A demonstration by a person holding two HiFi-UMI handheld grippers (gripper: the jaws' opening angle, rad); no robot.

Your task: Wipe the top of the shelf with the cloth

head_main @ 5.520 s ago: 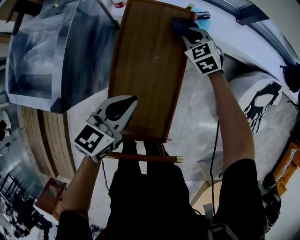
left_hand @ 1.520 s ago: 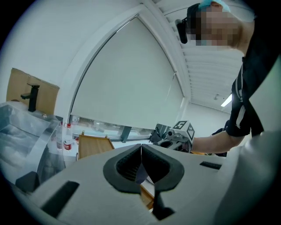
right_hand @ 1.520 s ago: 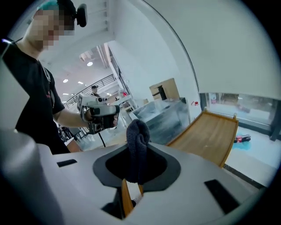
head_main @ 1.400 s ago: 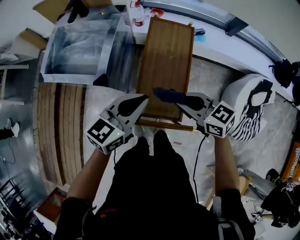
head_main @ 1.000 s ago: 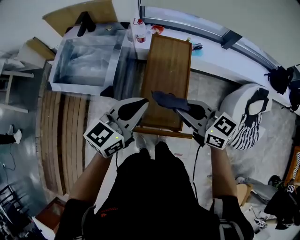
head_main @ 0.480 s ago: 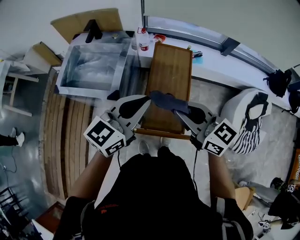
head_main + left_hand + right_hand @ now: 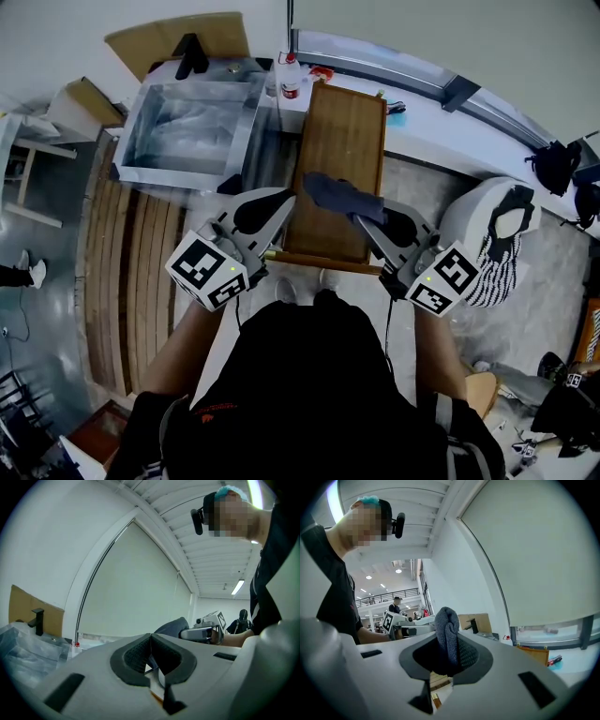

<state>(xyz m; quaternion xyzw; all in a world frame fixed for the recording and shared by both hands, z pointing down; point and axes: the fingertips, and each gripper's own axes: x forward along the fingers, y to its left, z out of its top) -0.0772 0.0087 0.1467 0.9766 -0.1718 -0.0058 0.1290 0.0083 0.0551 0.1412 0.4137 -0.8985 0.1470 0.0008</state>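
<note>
Two grippers are hovering over the near end of the shelf top. R gripper is clamping the dark cloth by one bunched fold, apparently lifted off the wood. L gripper is sitting w/ jaws together, empty. Risks: fold slipping out under hard drag; far strokes knocking the bottle beside the shelf corner.

A person in a black short-sleeved shirt. The pale-grey left gripper and right gripper each carry a black-and-white marker cube.
</note>
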